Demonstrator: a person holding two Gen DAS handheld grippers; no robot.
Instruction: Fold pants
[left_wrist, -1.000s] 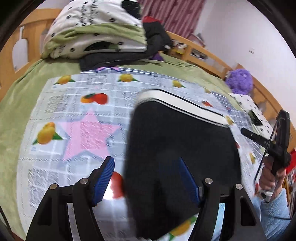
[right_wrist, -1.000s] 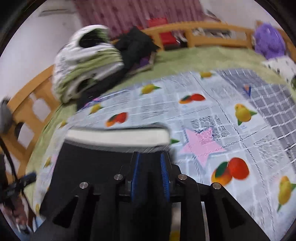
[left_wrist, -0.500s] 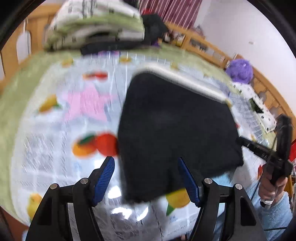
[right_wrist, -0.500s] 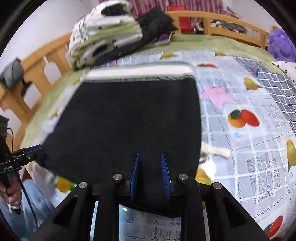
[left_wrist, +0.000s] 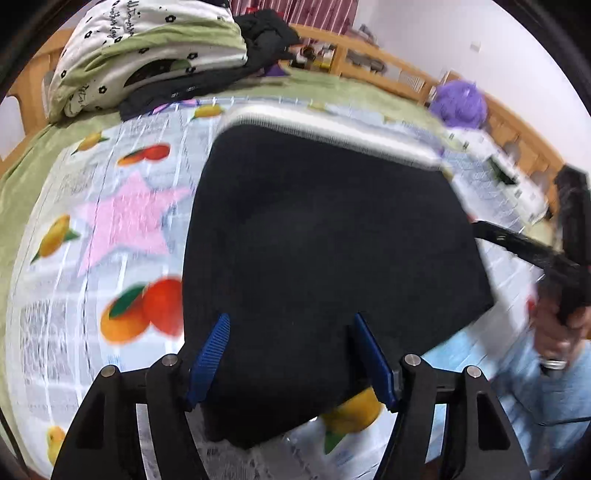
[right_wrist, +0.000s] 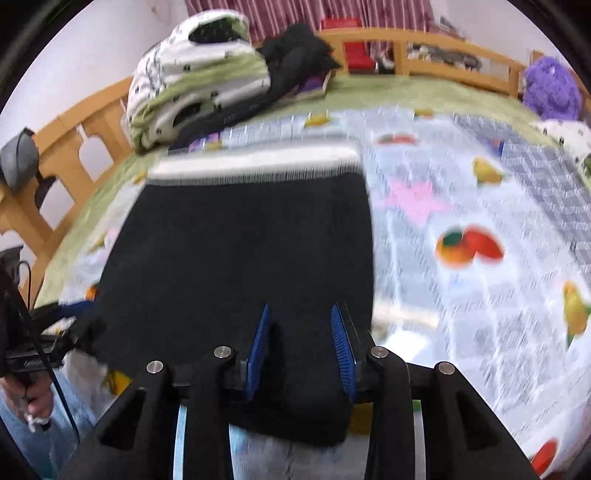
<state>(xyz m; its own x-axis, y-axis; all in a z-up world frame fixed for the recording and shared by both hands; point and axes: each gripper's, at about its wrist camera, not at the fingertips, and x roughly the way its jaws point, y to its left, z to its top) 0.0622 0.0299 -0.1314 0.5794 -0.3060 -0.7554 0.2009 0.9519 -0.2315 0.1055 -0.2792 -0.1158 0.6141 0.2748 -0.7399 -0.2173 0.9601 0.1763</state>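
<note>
The folded black fabric pants (left_wrist: 325, 266) lie on the fruit-print bedspread (left_wrist: 122, 229); the left gripper (left_wrist: 290, 356) gapes wide, the right gripper (right_wrist: 301, 336) partly parted, neither gripping.

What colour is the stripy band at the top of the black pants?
White, or pale cream. The waistband on the black pants shows best in the right wrist view.

Bright even indoor light; strong motion blur across both views; fisheye bending, black vignette at rim; glare patch near 6 o'clock.
</note>
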